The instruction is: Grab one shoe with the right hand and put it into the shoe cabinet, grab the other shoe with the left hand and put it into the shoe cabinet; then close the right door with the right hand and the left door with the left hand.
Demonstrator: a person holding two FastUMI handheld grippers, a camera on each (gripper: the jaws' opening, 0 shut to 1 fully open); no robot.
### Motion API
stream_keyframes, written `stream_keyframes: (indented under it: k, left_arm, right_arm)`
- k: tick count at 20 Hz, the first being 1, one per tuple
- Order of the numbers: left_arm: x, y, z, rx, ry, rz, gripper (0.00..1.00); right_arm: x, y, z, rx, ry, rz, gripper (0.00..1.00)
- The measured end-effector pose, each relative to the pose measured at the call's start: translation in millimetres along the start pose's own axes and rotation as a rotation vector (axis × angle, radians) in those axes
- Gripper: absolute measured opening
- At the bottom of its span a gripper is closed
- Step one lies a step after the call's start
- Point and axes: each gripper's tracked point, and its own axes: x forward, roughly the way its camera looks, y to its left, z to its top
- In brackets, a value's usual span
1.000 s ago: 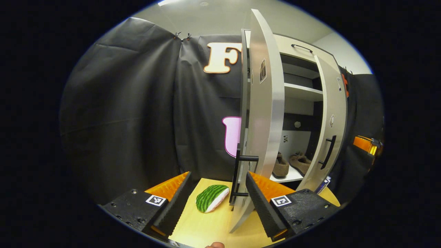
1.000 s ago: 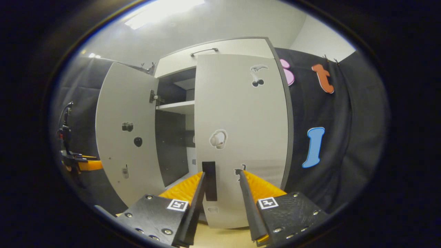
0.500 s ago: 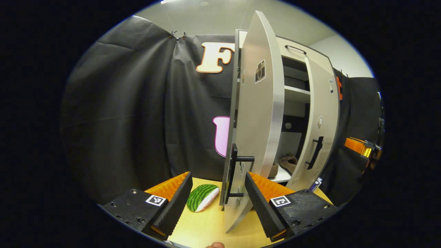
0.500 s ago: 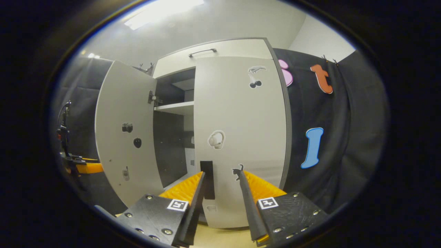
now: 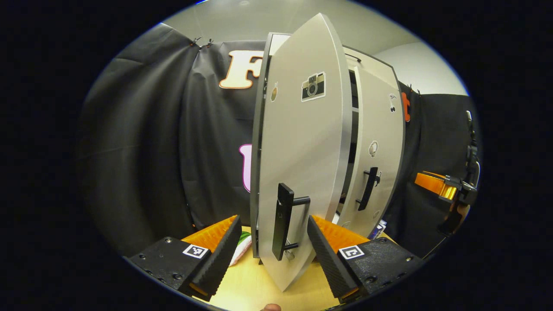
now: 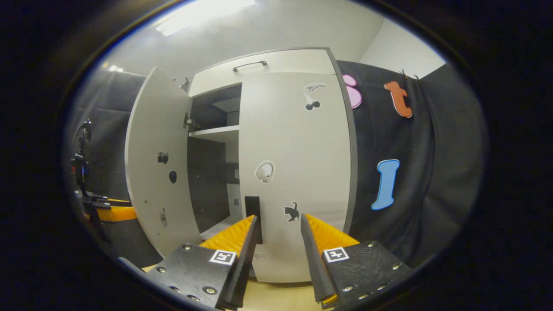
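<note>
Pale shoe cabinet upright on tabletop: right door shut, left door ajar, both black-handled.

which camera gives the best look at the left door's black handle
The left gripper view: the left door's handle stands close and whole between the left tongs. The right gripper view shows the left door from its inner side, without the handle.

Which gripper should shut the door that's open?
Probably the left gripper: the left door stands ajar, its black handle between that gripper's open fingers. The right door looks nearly shut already.
</note>
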Motion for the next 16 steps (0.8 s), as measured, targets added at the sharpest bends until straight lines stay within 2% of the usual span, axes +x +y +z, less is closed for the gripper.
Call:
stream_keyframes:
  k: [1, 2, 3, 6, 8, 9, 10, 11, 16]
  left_arm:
    - [1.2, -2.8, -1.1, -0.002, 0.003, -0.006, 0.89]
    - [2.9, -6.2, -1.4, -0.004, 0.003, -0.013, 0.89]
    - [5.3, -9.6, -0.8, -0.007, 0.002, -0.02, 0.94]
    - [12.0, -23.0, -1.0, -0.019, -0.001, -0.048, 0.89]
    - [17.5, -32.2, 0.1, -0.02, -0.002, -0.067, 0.94]
    - [19.8, -38.2, 0.1, -0.02, -0.003, -0.081, 0.94]
    - [21.8, -44.9, -0.1, -0.023, -0.003, -0.097, 0.89]
    - [24.2, -51.1, 1.6, -0.028, -0.007, -0.115, 0.94]
    - [39.2, -58.8, 4.9, -0.014, -0.019, -0.134, 0.94]
  right_arm:
    - [-1.3, -2.0, 0.7, 0.002, -0.002, -0.006, 0.54]
    - [-2.3, -3.8, 1.3, 0.003, -0.002, -0.01, 0.59]
    - [-2.7, -4.9, 2.1, 0.004, -0.003, -0.012, 0.59]
    - [-4.8, -7.7, 3.0, 0.003, -0.005, -0.019, 0.59]
    - [-4.8, -10.0, 3.0, 0.0, -0.005, -0.023, 0.59]
    - [-5.3, -11.2, 3.0, -0.001, -0.006, -0.024, 0.59]
    - [-6.6, -12.8, 3.2, -0.004, -0.006, -0.028, 0.59]
    - [-7.5, -14.4, 3.3, -0.005, -0.006, -0.031, 0.59]
    - [-12.5, -26.5, 5.3, -0.007, -0.005, -0.053, 0.59]
